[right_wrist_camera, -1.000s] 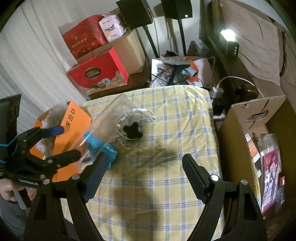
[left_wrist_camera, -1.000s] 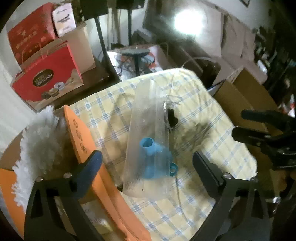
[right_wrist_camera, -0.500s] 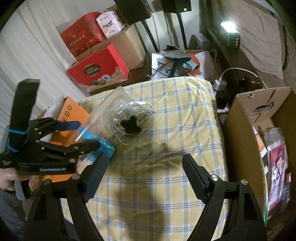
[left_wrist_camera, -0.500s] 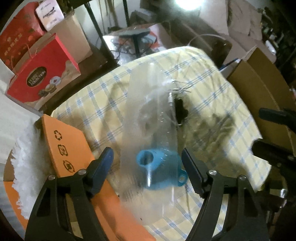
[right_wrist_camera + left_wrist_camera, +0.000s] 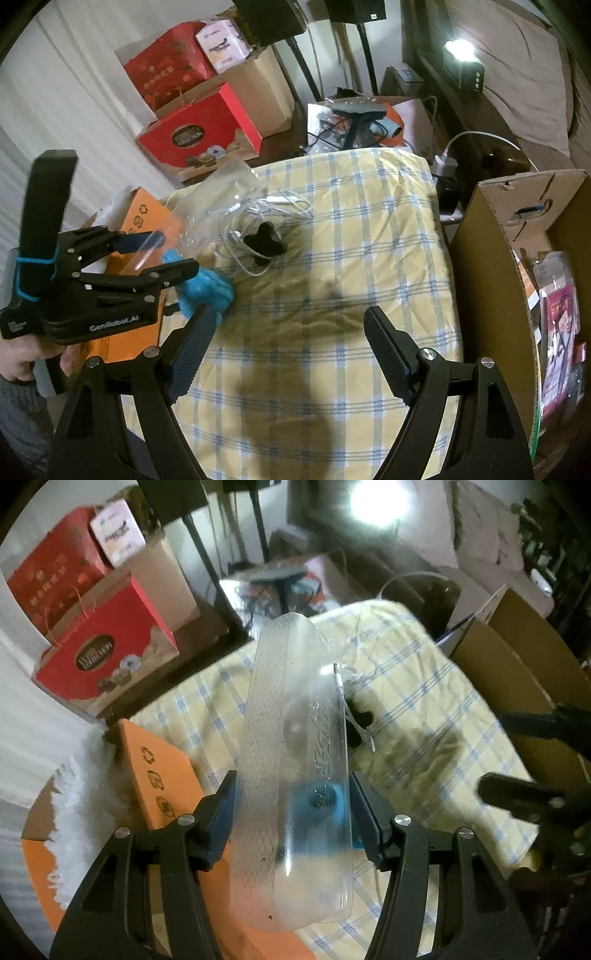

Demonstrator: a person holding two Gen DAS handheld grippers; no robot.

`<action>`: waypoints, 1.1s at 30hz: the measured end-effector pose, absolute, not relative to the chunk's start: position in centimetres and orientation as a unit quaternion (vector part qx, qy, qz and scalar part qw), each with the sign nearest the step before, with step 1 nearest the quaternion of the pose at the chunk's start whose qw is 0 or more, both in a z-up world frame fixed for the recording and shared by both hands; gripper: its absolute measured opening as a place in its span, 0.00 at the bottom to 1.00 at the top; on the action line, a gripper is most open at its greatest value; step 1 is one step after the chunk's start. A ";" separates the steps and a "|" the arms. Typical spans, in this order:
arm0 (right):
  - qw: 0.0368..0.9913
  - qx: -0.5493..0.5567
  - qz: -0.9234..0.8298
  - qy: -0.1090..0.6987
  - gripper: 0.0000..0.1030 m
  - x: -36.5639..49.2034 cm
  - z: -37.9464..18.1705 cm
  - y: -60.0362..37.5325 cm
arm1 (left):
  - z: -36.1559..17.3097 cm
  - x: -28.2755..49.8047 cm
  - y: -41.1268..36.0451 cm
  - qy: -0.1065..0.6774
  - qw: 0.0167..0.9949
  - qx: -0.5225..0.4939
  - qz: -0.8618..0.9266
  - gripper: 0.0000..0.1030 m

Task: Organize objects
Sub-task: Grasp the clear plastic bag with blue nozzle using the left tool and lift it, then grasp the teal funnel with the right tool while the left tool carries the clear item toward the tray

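A long clear plastic container [image 5: 291, 775] lies on the yellow checked cloth [image 5: 332, 295]. My left gripper [image 5: 291, 808] is shut on its near end, one finger on each side. The container also shows in the right wrist view [image 5: 218, 192], with the left gripper [image 5: 155, 254] on it. A blue plastic piece [image 5: 203, 291] lies under the container. A tangle of white earphone cable [image 5: 258, 214] and a black lobed knob [image 5: 266, 242] lie beside it. My right gripper [image 5: 288, 347] is open and empty over bare cloth.
An orange box [image 5: 159, 771] with white fluffy filling [image 5: 85, 786] stands left of the container. An open cardboard box [image 5: 517, 295] with packaged items stands at the right. Red gift boxes [image 5: 199, 129] and stands are behind the table.
My left gripper moved forward around the clear container and closed on its near end. The right gripper stayed open and barely moved.
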State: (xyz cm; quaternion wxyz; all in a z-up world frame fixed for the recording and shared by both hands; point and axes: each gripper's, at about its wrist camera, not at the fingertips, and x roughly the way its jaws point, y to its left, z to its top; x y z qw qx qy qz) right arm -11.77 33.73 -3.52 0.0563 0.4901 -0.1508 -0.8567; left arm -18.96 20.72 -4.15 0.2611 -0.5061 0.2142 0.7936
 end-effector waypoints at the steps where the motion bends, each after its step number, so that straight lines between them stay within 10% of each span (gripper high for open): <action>1: 0.059 0.489 -0.857 -0.152 0.81 -11.8 -3.4 33.6 | -3.5 -18.6 20.6 0.213 0.262 -0.497 0.799 0.54; 33: 0.101 0.468 -0.864 -0.154 0.78 -12.4 -1.7 30.6 | 3.5 -13.8 13.0 0.165 0.293 -0.444 0.831 0.54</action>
